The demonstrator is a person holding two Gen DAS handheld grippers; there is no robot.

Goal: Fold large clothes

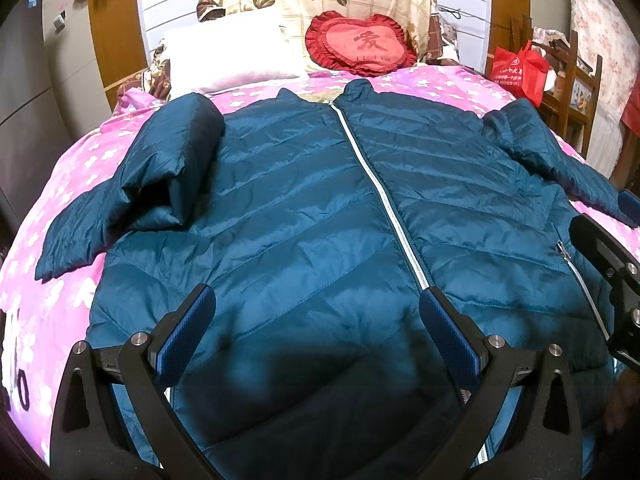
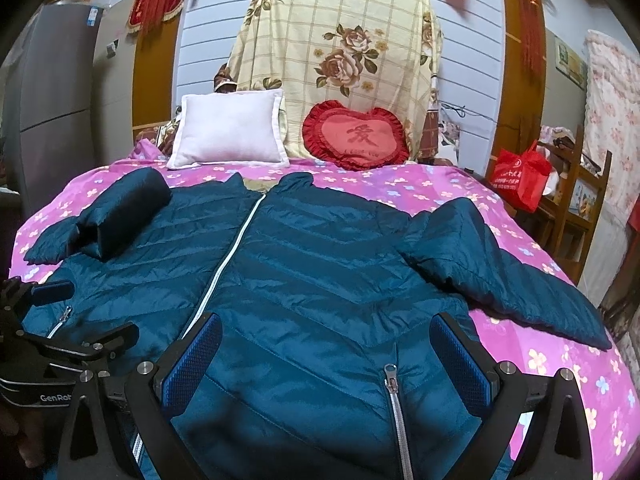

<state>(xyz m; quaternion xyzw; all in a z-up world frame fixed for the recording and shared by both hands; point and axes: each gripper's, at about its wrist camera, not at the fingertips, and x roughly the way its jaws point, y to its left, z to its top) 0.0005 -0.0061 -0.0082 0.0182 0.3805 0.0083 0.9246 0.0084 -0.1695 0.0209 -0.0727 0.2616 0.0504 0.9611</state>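
Note:
A large teal quilted jacket (image 1: 304, 216) lies front up on the bed, zipped with a white zipper (image 1: 376, 184). It also shows in the right wrist view (image 2: 320, 280). Its left sleeve (image 1: 160, 168) is bunched and folded back on itself; its right sleeve (image 2: 500, 272) stretches out to the right. My left gripper (image 1: 316, 312) is open and empty above the jacket's lower left front. My right gripper (image 2: 328, 340) is open and empty above the lower right front, by a pocket zipper (image 2: 394, 400). Each gripper shows at the edge of the other's view (image 1: 608, 272) (image 2: 52, 320).
The bed has a pink flowered sheet (image 2: 560, 360). A white pillow (image 2: 228, 136) and a red heart cushion (image 2: 356, 138) lie at the head against a rose-print cloth (image 2: 340, 48). A wooden chair with a red bag (image 2: 520, 176) stands at the right.

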